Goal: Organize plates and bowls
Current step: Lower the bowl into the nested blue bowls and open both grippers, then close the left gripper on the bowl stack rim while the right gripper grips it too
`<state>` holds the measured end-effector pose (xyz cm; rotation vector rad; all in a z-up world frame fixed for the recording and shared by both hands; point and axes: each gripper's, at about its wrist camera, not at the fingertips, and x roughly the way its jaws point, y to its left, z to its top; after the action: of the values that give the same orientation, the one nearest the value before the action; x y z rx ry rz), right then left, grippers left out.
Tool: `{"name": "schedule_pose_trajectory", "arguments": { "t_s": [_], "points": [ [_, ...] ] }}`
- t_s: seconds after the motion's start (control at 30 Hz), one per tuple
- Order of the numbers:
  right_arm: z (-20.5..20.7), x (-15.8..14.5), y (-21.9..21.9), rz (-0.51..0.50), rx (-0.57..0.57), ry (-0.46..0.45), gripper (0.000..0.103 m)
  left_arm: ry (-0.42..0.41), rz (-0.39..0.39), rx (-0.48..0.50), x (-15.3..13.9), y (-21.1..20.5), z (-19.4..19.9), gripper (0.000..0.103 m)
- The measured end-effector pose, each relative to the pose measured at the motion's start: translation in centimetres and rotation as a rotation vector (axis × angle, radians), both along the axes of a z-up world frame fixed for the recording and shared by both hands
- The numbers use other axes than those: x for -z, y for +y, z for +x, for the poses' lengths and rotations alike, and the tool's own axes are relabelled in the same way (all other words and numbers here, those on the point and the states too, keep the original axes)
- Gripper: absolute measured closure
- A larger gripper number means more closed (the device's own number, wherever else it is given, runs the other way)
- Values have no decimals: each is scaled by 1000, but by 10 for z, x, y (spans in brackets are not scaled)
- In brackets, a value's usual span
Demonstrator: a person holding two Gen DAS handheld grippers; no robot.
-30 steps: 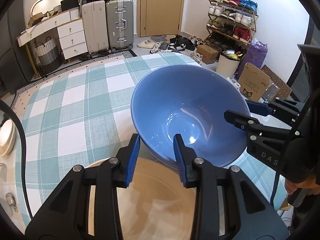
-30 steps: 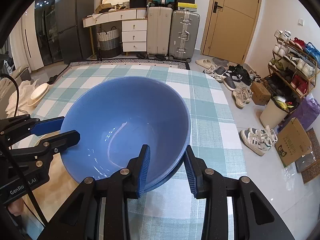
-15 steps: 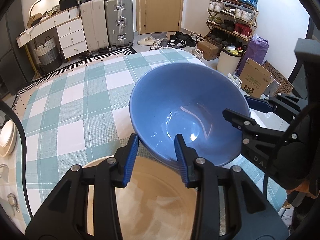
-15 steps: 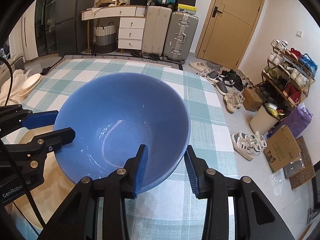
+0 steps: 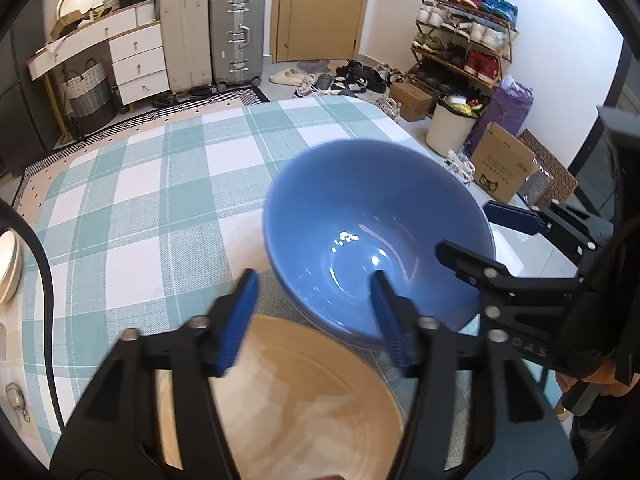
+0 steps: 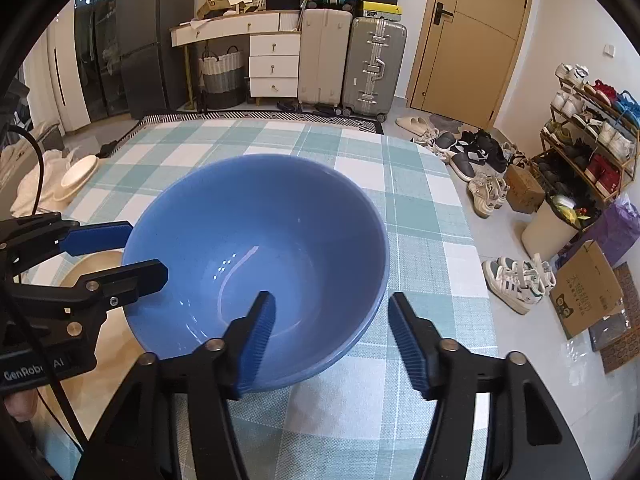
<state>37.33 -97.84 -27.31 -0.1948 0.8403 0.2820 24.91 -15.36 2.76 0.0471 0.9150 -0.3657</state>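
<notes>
A big blue bowl (image 5: 376,240) (image 6: 256,264) stands on the checked tablecloth, its near edge beside a tan plate (image 5: 304,400) (image 6: 100,264). My left gripper (image 5: 313,280) (image 6: 146,250) straddles the bowl's rim, one finger inside and one outside. Its jaws are opening and the pads stand off the rim. My right gripper (image 6: 332,298) (image 5: 464,228) straddles the opposite rim the same way. Its jaws are opening too, and neither pad touches the bowl.
The table (image 5: 140,200) (image 6: 420,240) carries a green and white checked cloth. White plates (image 6: 80,172) (image 5: 6,264) lie at its far left side. The right table edge drops to a floor with shoes, boxes and a bin. A hand shows behind each gripper.
Both grippers were shut on the bowl's rim; now both pairs of jaws have spread off it. The bowl sits a little lower and farther from both cameras.
</notes>
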Motion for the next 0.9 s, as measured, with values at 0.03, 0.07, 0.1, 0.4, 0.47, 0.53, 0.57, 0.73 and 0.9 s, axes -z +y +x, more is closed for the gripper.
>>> {"name": "schedule_pose_trajectory", "arguments": {
  "t_s": [0.03, 0.07, 0.1, 0.4, 0.47, 0.53, 0.57, 0.73, 0.9],
  "points": [
    [0, -2, -2, 11, -1, -5, 32, -5, -11, -4, -2, 3, 2, 36],
    [0, -5, -4, 19, 0, -12, 28, -5, -19, -6, -5, 6, 4, 34],
    [0, -7, -6, 24, 2, -17, 27, -4, -30, -9, -6, 8, 6, 29],
    [5, -16, -22, 137, 18, 0, 8, -10, -89, -28, -12, 22, 23, 23],
    [8, -13, -26, 157, 23, 5, 7, -7, -97, -24, -8, 21, 26, 23],
    [10, -8, -29, 194, 20, 12, 7, 6, -98, -32, -1, 20, 30, 22],
    [11, -6, -31, 219, 13, 15, 7, 13, -106, -32, 2, 19, 32, 21],
    [15, 3, -38, 306, -1, 21, 6, 46, -148, -31, 19, 18, 40, 15],
    [18, 14, -40, 355, 5, 50, 4, 50, -161, -32, 27, 15, 43, 2]
  ]
}}
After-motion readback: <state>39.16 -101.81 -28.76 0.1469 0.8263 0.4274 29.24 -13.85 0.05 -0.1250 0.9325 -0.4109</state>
